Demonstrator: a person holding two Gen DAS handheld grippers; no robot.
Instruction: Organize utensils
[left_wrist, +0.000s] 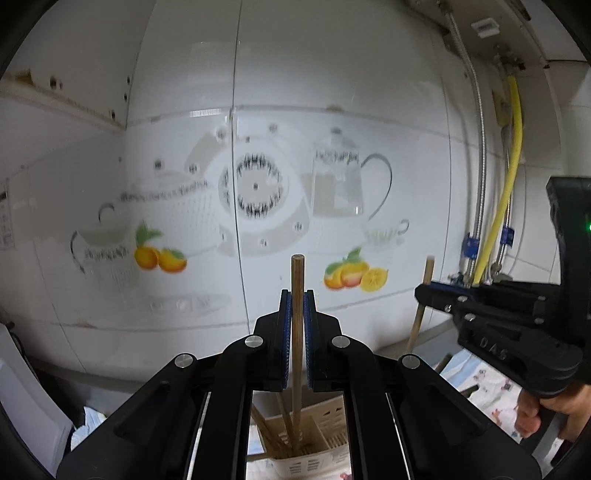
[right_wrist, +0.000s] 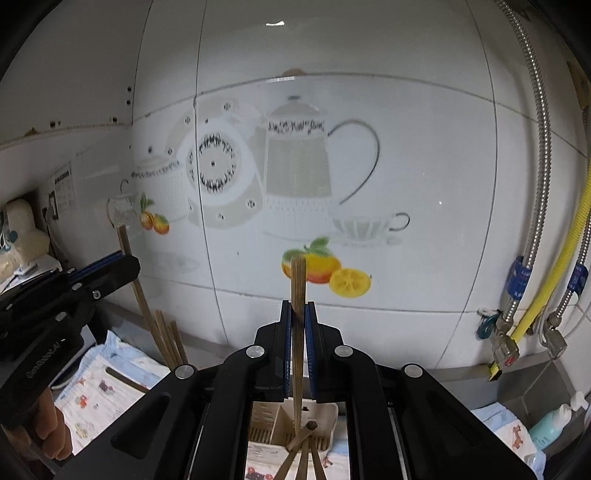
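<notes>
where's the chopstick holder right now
The beige chopstick holder sits low in the centre of both wrist views, directly below the left hand-held gripper, on a patterned cloth by the tiled wall.

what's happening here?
A person is sorting chopsticks with two handheld tongs. The left tongs are shut on one upright chopstick and the right tongs on another chopstick, both held over a cream slotted holder that already has a few sticks leaning in it. It sits on a patterned cloth by the tiled wall. Neither stick is released yet.
</notes>
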